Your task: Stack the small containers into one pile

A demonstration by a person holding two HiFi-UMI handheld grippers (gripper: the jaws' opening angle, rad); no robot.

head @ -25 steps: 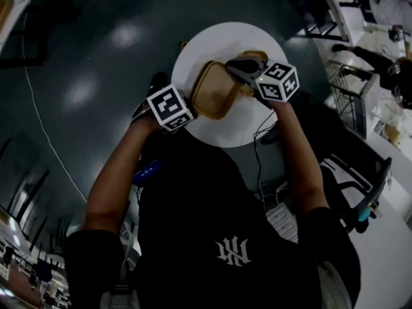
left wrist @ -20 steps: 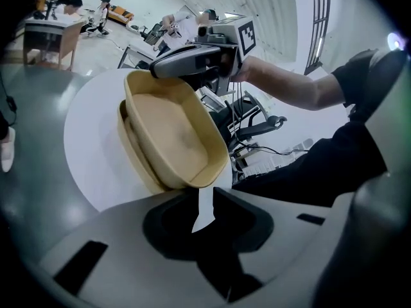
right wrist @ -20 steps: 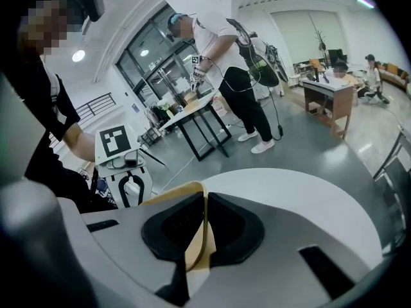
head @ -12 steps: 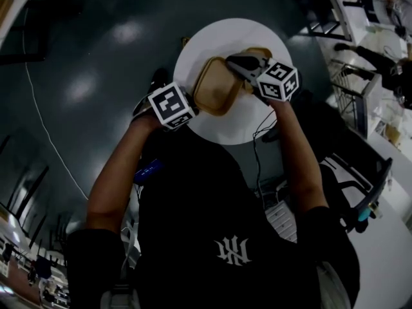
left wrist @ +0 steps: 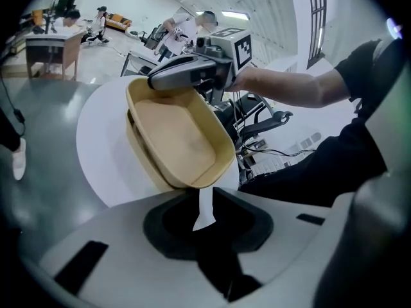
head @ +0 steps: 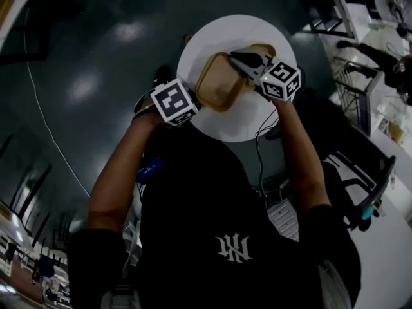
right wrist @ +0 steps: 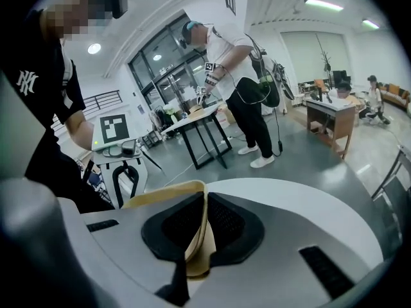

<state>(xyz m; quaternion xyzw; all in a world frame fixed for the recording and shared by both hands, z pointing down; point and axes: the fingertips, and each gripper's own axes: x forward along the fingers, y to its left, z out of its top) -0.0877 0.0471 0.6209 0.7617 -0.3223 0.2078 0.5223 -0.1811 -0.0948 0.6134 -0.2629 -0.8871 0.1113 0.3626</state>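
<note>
Containers (left wrist: 176, 143): light and thin-walled, would you say?

Likely, so pinch the rim gently. Two sit nested, tilted above the desk (head: 248, 118). The right gripper (right wrist: 196, 220) is clamped on the right rim. The left gripper (left wrist: 204, 201), jaws apart but just narrowing, has the left corner at its tips, unpinched.

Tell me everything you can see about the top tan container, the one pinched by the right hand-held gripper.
The top container is a shallow tan tub, rectangular with rounded corners and a plain rim. It looks like smooth matte plastic and is empty. It is tilted, with its open side facing the left gripper view, and sits partly nested in a matching lower container. The right hand-held gripper is shut on its wall, one jaw inside and one outside. The white round table shows behind it.
</note>
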